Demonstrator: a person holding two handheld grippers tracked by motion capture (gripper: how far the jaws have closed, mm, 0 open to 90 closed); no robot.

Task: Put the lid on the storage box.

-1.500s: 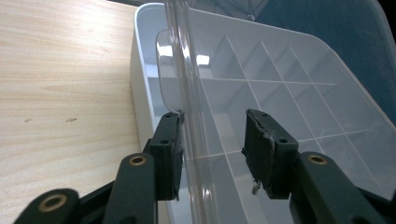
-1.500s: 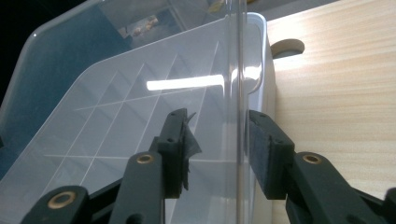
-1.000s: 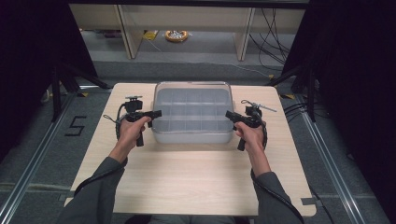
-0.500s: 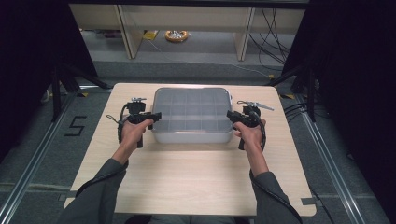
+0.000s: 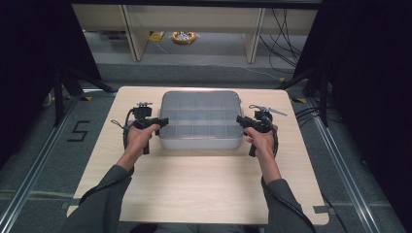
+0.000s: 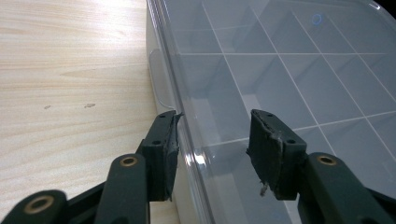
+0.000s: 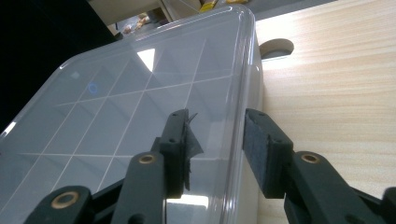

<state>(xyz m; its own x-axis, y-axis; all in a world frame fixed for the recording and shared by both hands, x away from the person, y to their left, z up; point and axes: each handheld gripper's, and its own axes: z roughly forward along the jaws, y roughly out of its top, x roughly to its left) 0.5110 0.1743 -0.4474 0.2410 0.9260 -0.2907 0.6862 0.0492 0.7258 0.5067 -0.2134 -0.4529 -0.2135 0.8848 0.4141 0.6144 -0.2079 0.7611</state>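
i see my left gripper (image 6: 212,144) and right gripper (image 7: 215,149) gaping astride the clear box's (image 5: 201,119) side rims; contents unreadable through its lid.

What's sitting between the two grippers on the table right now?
The clear compartment box, lid shut, spans the whole stretch between the left gripper and right gripper in the high view. Each gripper's open fingers straddle a side edge of it.

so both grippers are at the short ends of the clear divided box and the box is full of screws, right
Not quite. Both the left gripper and the right gripper are at the ends of the clear divided box, but its compartments look empty, not full of screws. The left gripper view shows bare compartments through the lid.
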